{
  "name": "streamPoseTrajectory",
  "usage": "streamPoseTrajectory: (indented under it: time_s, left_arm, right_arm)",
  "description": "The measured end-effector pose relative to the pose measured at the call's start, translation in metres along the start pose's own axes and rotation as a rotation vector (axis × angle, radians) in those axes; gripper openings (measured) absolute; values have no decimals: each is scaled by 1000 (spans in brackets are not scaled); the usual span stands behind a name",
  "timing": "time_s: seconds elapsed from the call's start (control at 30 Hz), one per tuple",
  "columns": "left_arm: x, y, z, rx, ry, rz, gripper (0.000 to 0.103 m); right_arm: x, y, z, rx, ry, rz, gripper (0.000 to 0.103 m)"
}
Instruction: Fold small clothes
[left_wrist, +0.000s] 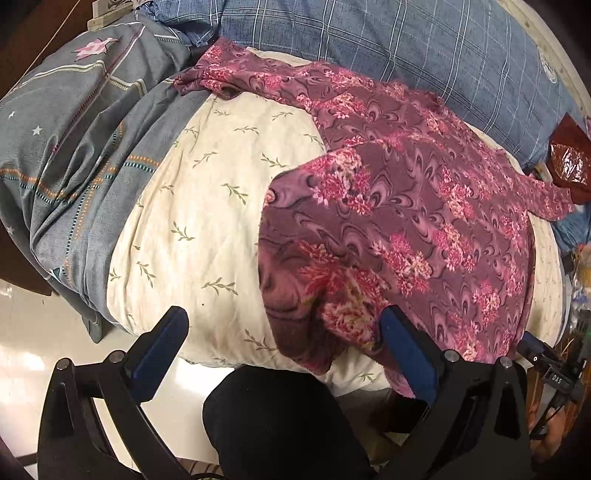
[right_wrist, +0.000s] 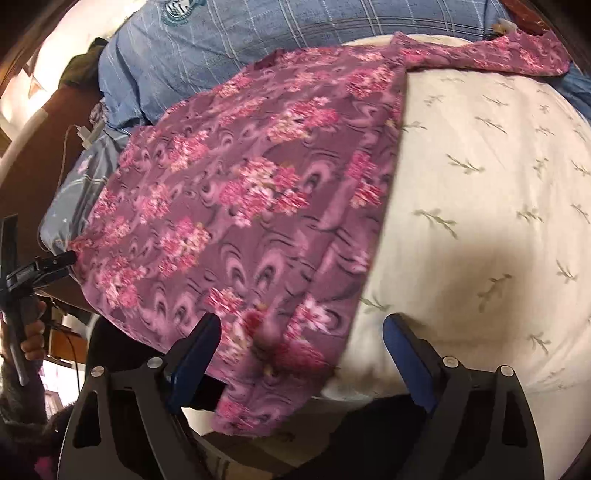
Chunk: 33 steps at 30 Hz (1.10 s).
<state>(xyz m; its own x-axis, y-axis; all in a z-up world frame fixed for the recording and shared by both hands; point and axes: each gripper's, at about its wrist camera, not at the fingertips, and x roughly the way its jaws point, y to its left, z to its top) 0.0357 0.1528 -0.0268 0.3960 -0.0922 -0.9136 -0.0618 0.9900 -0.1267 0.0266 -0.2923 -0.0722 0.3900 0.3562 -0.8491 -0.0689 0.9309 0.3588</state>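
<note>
Purple floral garment (left_wrist: 406, 206) lies across the cream quilt (left_wrist: 207, 206); blue plaid bedding (left_wrist: 424, 48) crowds the frame top. My left claw (left_wrist: 284, 354) and right claw (right_wrist: 303, 354) stand apart, empty.

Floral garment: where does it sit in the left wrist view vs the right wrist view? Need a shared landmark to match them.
Left wrist view: the purple floral garment fills centre to right, its hem hanging off the bed edge between the open fingers.
Right wrist view: the same garment fills centre to left, a sleeve reaching toward the top right, hem near the left finger.
Shared landmark: the cream leaf-print quilt under it.
</note>
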Motion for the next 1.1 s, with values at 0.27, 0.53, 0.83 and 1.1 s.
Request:
streamPoseTrajectory:
  time_s: [0.27, 0.53, 0.83, 1.1]
  left_arm:
    - [-7, 15, 13, -46, -28, -4, 103]
    - [-4, 27, 2, -57, -11, -32, 103]
    - [47, -13, -20, 29, 196, -152, 103]
    - [27, -41, -21, 47, 206, -385, 5]
  right_arm:
    - [-7, 7, -6, -124, -46, -82, 8]
    - [-60, -79, -6, 64, -162, -132, 7]
    - [-37, -63, 1, 58, -53, -30, 33]
    - [-52, -49, -5, -7, -85, 53, 7]
